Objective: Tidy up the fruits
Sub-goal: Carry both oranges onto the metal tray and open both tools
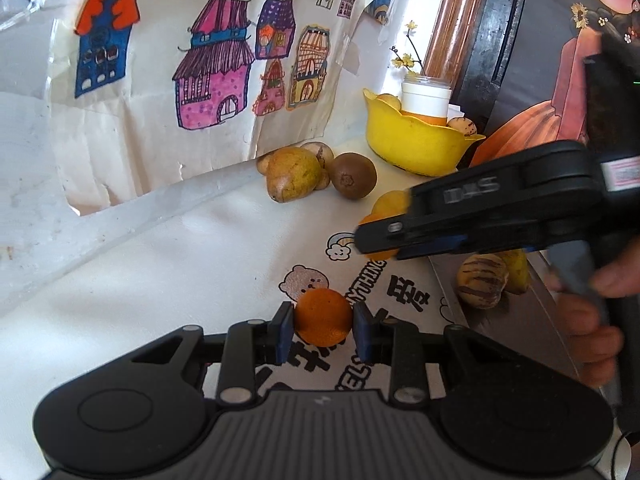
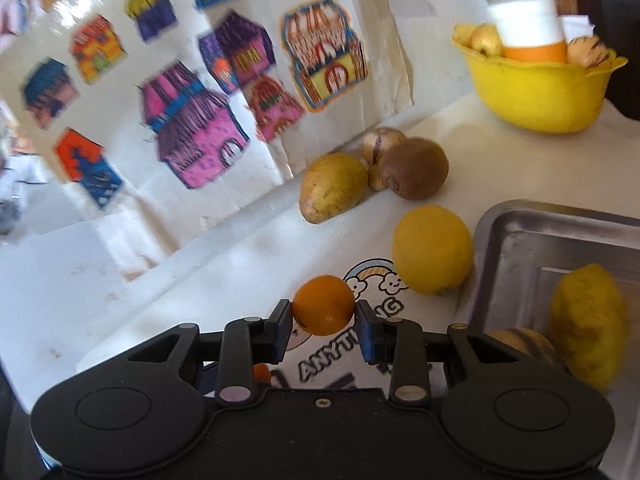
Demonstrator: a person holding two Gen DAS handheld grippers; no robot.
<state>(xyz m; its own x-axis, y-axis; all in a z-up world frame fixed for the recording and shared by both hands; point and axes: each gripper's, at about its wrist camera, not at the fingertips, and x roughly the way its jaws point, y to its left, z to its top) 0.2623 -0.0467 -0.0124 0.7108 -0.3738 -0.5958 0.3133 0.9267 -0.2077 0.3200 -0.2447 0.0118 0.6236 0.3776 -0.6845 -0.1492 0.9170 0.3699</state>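
Left gripper (image 1: 323, 327): blue-padded fingers (image 1: 281, 332) clamped on a small orange (image 1: 323, 316), one pad on each side. Whether this fruit touches the counter (image 1: 192, 272) cannot be told.

Right gripper (image 2: 324, 330): fingers (image 2: 285, 330) pressed tight on a second small orange (image 2: 323, 305), which looks raised clear of the counter surface. In the left wrist view the same gripper (image 1: 374, 240) enters from the right with the orange fruit at its tip, a hand (image 1: 596, 320) wrapped round its grip.

Counter covering: white cloth printed with cartoon clouds, a bear and black lettering.

Metal tray (image 2: 520, 240), right of the held orange: holds a yellow-green pear (image 2: 586, 328) and, just beside it, a striped pale fruit (image 2: 524, 342) partly hidden by the gripper body.

Lemon (image 2: 433, 250): on the cloth, just beside the tray's left rim.

Cluster farther back, near the foot of the backdrop: a brown-spotted pear (image 2: 332, 187), a kiwi (image 2: 413, 168) and a striped pale fruit (image 2: 382, 142) behind them, all close together.

Yellow bowl (image 2: 540, 92), far right corner of the counter: contains a white-and-orange container (image 2: 530, 30) and pale fruits to either side of it.

Backdrop: creased white paper (image 2: 360, 60) bearing coloured drawings of houses, standing behind the counter.
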